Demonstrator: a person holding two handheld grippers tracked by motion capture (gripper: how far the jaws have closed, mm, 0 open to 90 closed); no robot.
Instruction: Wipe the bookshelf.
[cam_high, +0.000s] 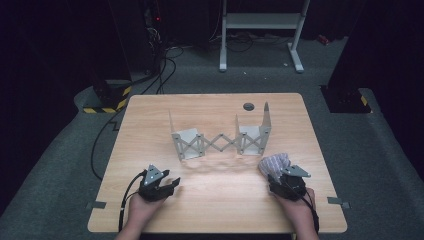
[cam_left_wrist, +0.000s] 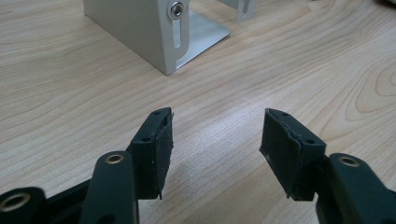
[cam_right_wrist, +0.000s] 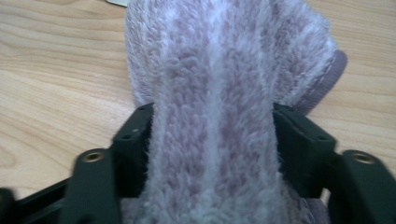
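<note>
Right now, by label:
towel: fluffy lilac-and-white striped cloth (cam_right_wrist: 219, 93), bunched, lying on the table's near right part, just in front of the rack's right end; seen in the high view (cam_high: 274, 163) too
right gripper (cam_high: 282, 184): both black jaws pressed on the towel's sides, cloth bulging up between them; gripper view (cam_right_wrist: 212, 140) confirms pads touching the pile
left gripper (cam_high: 167, 186): jaws wide, nothing between them, bare wood under the gap (cam_left_wrist: 215, 135); sits at the near left, well apart from the towel
rack: pale metal expanding rack (cam_high: 222, 139) with scissor links, mid-table, upright end plates; its left foot is near the left gripper's front (cam_left_wrist: 154, 32)
edges: towel is near the right edge but not over it; both hands close to the near edge
open room: bare wood between the two grippers and in front of the rack; strip behind the rack free up to a round grommet (cam_high: 248, 106)
surface: light wood-grain table (cam_high: 150, 120), tape tabs at both near corners
room: dark, grey carpet, cable bundle (cam_high: 160, 70) far left, white stand frame (cam_high: 260, 30) beyond the table
</note>
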